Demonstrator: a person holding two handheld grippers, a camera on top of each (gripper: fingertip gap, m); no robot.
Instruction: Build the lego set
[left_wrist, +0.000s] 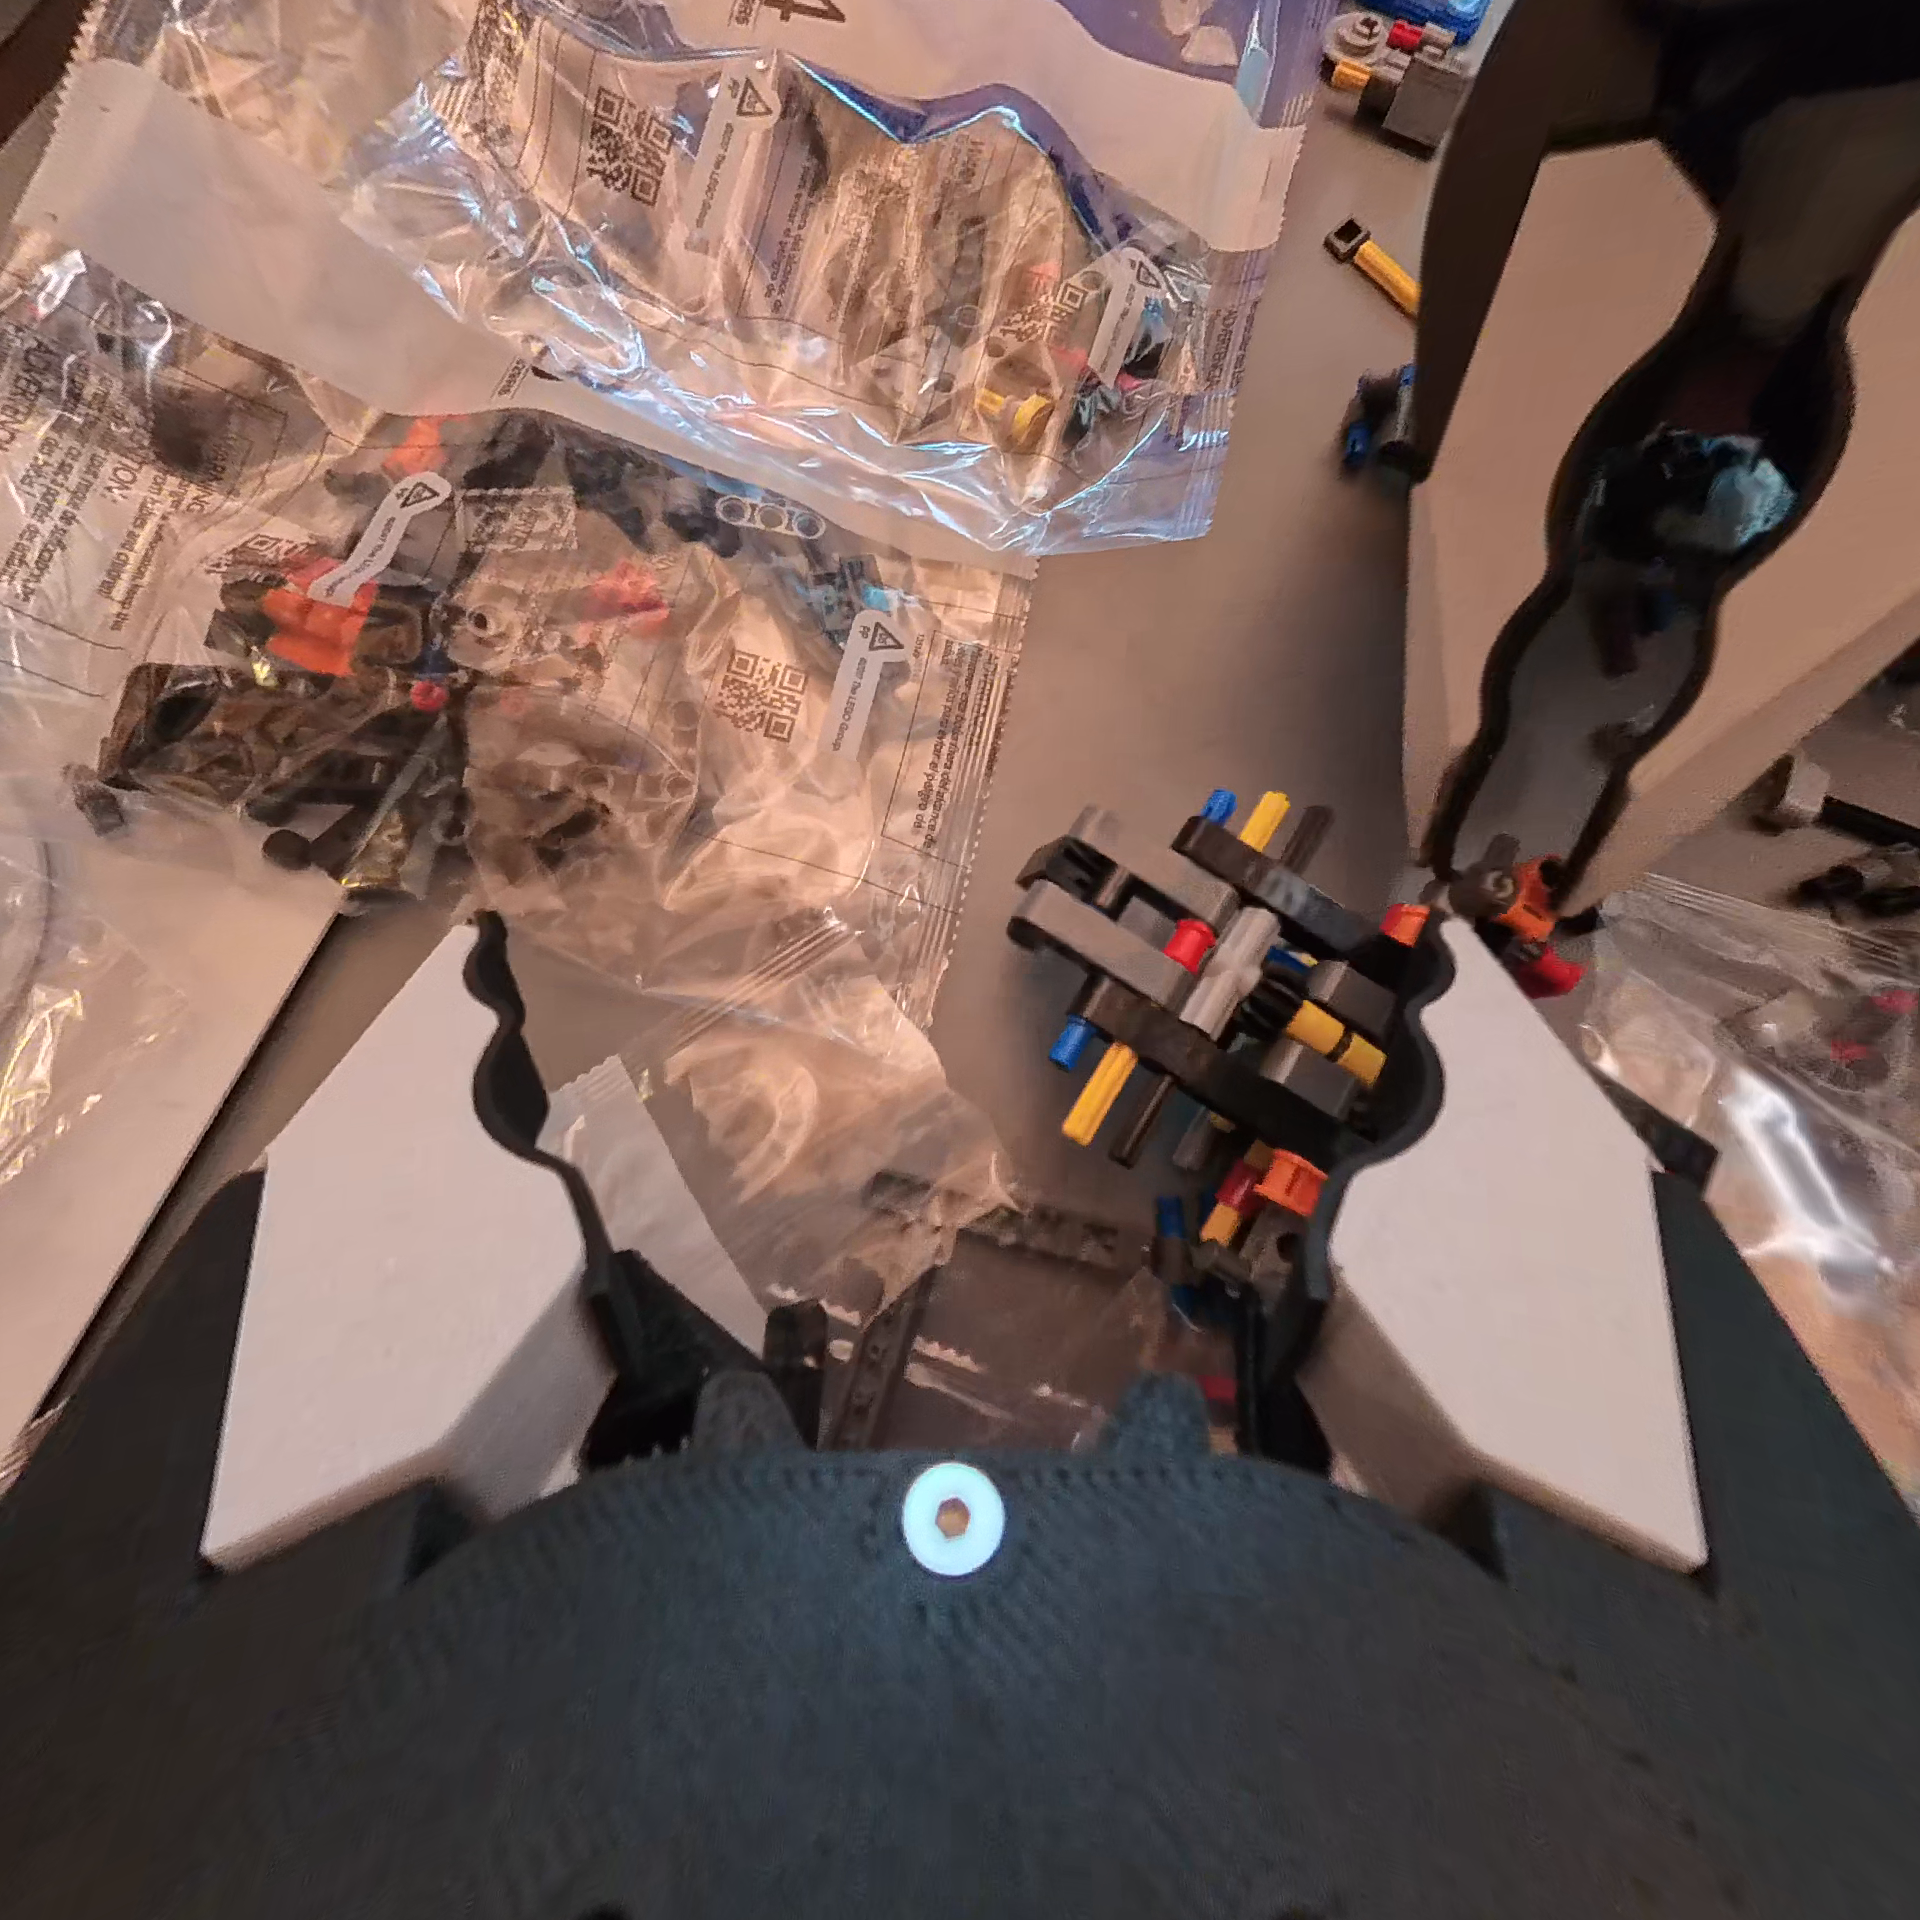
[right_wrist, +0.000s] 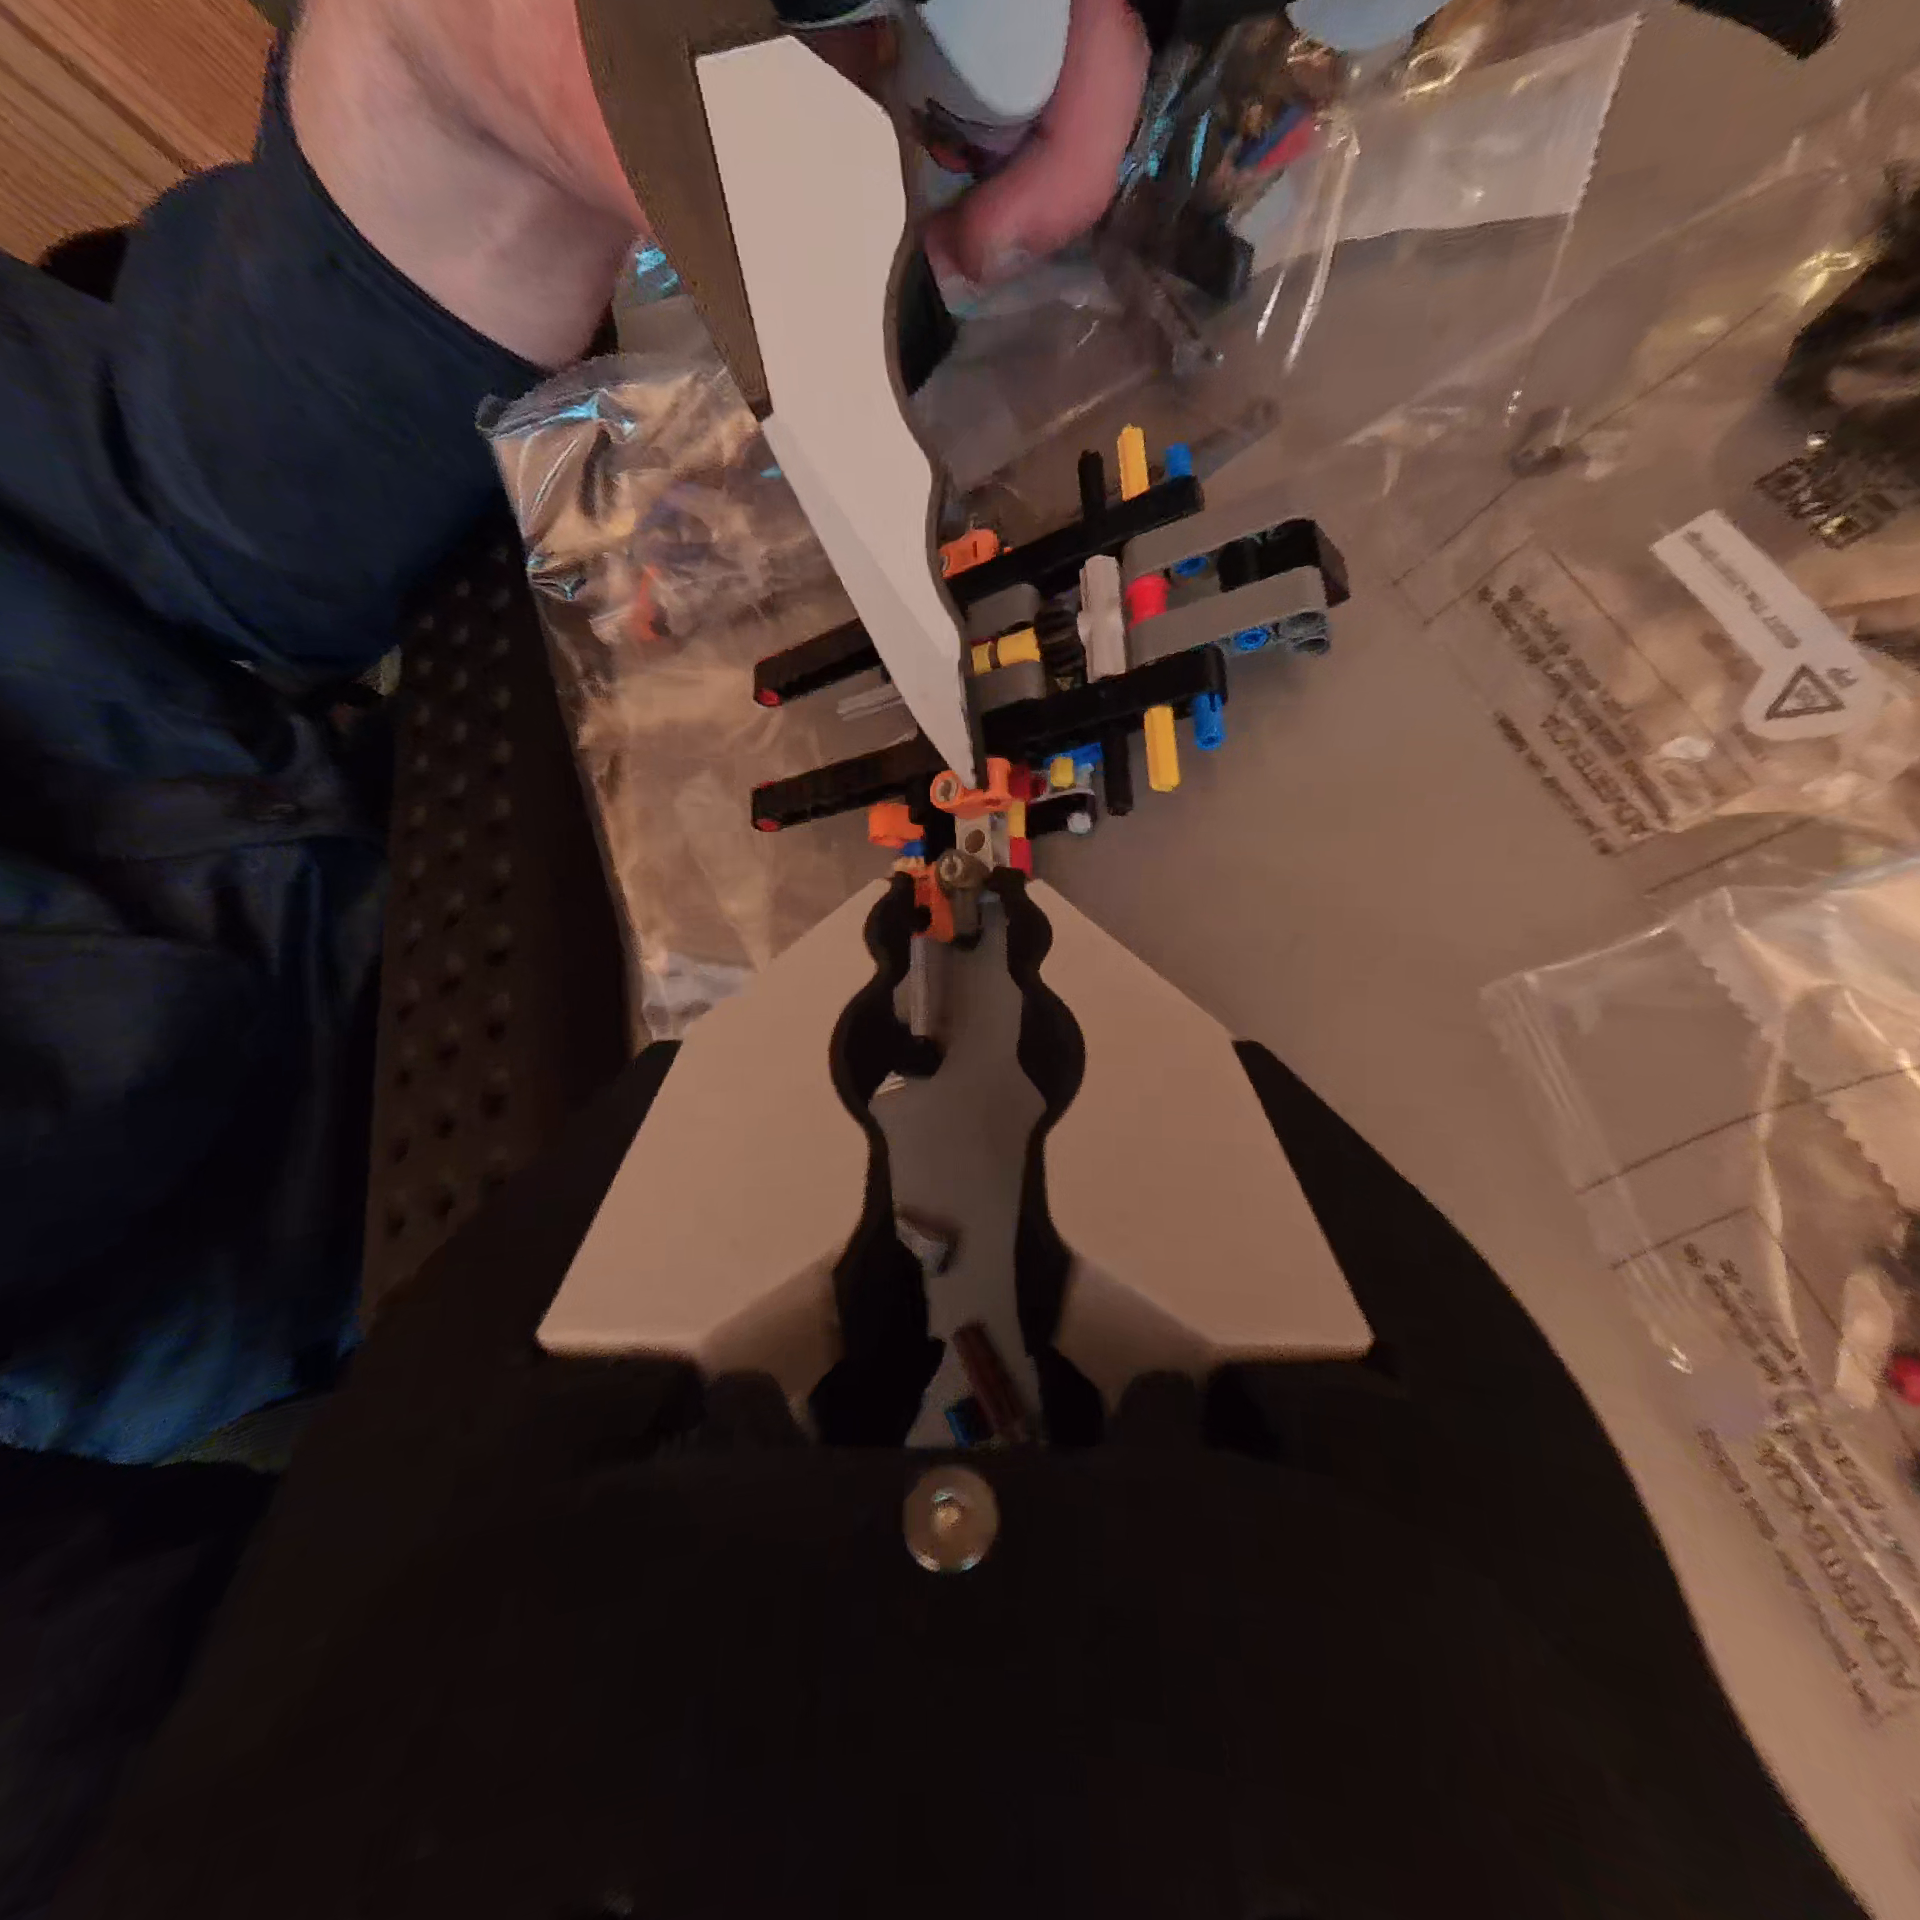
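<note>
black-grey lego assembly (left_wrist: 1216, 987), on table, coloured pins

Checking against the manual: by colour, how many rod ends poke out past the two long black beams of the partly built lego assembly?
Blue plastic rod ends: 2
Yellow plastic rod ends: 2
Black plastic rod ends: 2
Total: 6

A smooth grey surface (left_wrist: 1132, 644) is lying under everything. A strip of light wooden floor (right_wrist: 94, 114) is showing at 10 o'clock in the right wrist view. A dark perforated panel (right_wrist: 468, 935) is sitting at 9 o'clock there, beside blue fabric (right_wrist: 177, 520).
</note>
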